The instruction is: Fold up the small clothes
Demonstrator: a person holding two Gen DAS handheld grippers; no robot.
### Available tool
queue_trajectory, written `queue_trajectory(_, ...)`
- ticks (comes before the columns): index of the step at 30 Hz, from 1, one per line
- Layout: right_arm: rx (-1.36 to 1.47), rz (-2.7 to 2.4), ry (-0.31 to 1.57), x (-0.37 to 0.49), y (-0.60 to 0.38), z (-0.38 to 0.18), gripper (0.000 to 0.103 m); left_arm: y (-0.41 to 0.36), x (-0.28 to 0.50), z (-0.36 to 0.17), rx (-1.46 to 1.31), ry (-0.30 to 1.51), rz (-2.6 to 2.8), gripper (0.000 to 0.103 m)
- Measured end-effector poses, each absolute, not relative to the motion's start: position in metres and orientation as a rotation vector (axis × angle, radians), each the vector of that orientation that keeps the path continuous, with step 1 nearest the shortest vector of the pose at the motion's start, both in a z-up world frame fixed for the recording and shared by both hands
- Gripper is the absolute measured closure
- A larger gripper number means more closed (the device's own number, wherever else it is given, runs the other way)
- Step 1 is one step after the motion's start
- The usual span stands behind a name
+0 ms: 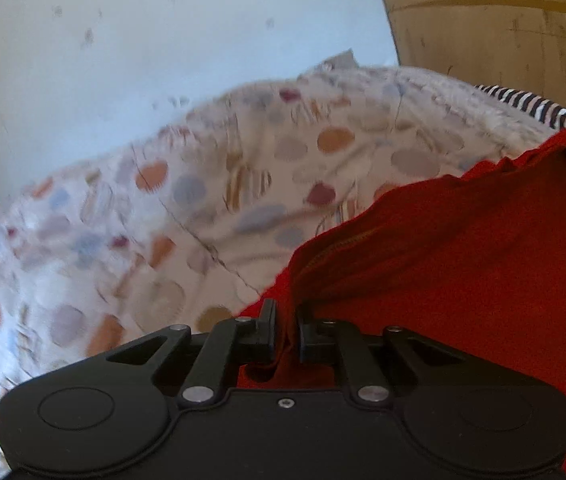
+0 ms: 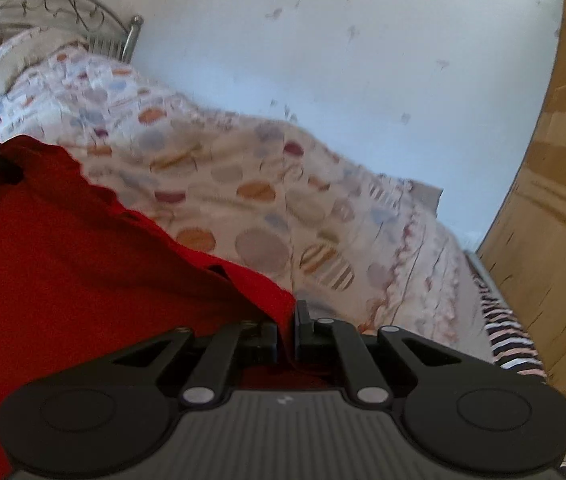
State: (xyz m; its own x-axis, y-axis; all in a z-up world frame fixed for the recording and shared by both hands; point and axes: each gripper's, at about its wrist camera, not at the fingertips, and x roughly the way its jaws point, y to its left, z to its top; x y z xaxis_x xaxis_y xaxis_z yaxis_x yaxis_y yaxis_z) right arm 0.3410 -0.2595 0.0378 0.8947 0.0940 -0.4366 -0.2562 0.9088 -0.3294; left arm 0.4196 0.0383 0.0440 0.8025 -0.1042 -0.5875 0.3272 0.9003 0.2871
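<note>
Grippers each pinch one end of the red garment — left gripper (image 1: 286, 334) has a bunched fold of red cloth (image 1: 463, 248) squeezed between near-closed jaws, right gripper (image 2: 286, 332) likewise, cloth (image 2: 83, 248) wedged in the thin slit between its pads. Garment hangs stretched between the two, above the bed (image 1: 203, 200), not lying on it: its upper edge runs taut w/ small ripples from one gripper across to the other, which shows as a dark shape at the far end of the cloth in each view. Probably held this way so the fabric spreads by its own weight & creases fall out before it's laid flat — two-corner hold keeps the edge straight for a clean fold line. Dotted bedspread looks like the landing surface; it's soft & rumpled, so cloth may wrinkle on touchdown. Striped item (image 2: 511, 344) sits at the bed edge near the wooden wardrobe (image 2: 555, 200) — likely another piece, kept apart from the working area. White wall (image 2: 323, 60) behind, metal headboard (image 2: 43, 12) at the far end. Both views blurred. Folding proper looks not yet begun; next move prob. needs lowering both ends level so the edge lands straight.
</note>
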Motion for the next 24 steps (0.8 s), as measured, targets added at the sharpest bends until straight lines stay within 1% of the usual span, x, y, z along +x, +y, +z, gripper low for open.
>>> queue_trajectory(5, -0.393, 0.183, 0.454, 0.362, -0.251, 0.019, 0.095, 0.043, 0.445, 0.02, 0.315, 0.653, -0.224, 0.09)
queue_trajectory(6, -0.389, 0.184, 0.466, 0.365, -0.251, 0.016, 0.09, 0.044, 0.446, 0.017, 0.304, 0.658, -0.223, 0.088)
queue_trajectory(8, -0.382, 0.182, 0.485, 0.367, -0.253, 0.01, 0.085, 0.05, 0.444, 0.014, 0.27, 0.656, -0.222, 0.078)
queue_trajectory(9, -0.377, 0.182, 0.489, 0.365, -0.255, 0.008, 0.079, 0.052, 0.443, 0.015, 0.253, 0.652, -0.228, 0.075)
queue_trajectory(10, -0.37, 0.183, 0.494, 0.365, -0.257, 0.006, 0.071, 0.057, 0.441, 0.015, 0.227, 0.649, -0.237, 0.063)
queue_trajectory(11, -0.36, 0.175, 0.496, 0.363, -0.261, 0.005, 0.053, 0.064, 0.438, 0.016, 0.192, 0.647, -0.244, 0.045)
queue_trajectory(12, -0.347, 0.165, 0.494, 0.36, -0.265, 0.006, 0.036, 0.07, 0.435, 0.017, 0.154, 0.647, -0.248, 0.033)
queue_trajectory(13, -0.33, 0.153, 0.487, 0.357, -0.27, 0.008, 0.03, 0.079, 0.432, 0.018, 0.106, 0.646, -0.258, 0.013)
queue_trajectory(14, -0.314, 0.143, 0.482, 0.355, -0.275, 0.009, 0.02, 0.09, 0.427, 0.019, 0.047, 0.633, -0.266, 0.003)
queue_trajectory(15, -0.291, 0.136, 0.477, 0.352, -0.281, 0.011, 0.012, 0.103, 0.421, 0.02, -0.02, 0.615, -0.27, 0.0)
queue_trajectory(17, -0.241, 0.128, 0.468, 0.348, -0.295, 0.013, 0.006, 0.126, 0.414, 0.02, -0.148, 0.611, -0.277, 0.001)
queue_trajectory(19, -0.192, 0.129, 0.468, 0.342, -0.306, 0.015, 0.005, 0.146, 0.406, 0.019, -0.262, 0.618, -0.236, 0.001)
queue_trajectory(21, -0.136, 0.155, 0.459, 0.335, -0.316, 0.017, 0.0, 0.159, 0.388, 0.015, -0.348, 0.62, -0.23, 0.001)
queue_trajectory(24, -0.076, 0.197, 0.464, 0.335, -0.325, 0.016, 0.0, 0.163, 0.358, 0.005, -0.406, 0.632, -0.308, 0.001)
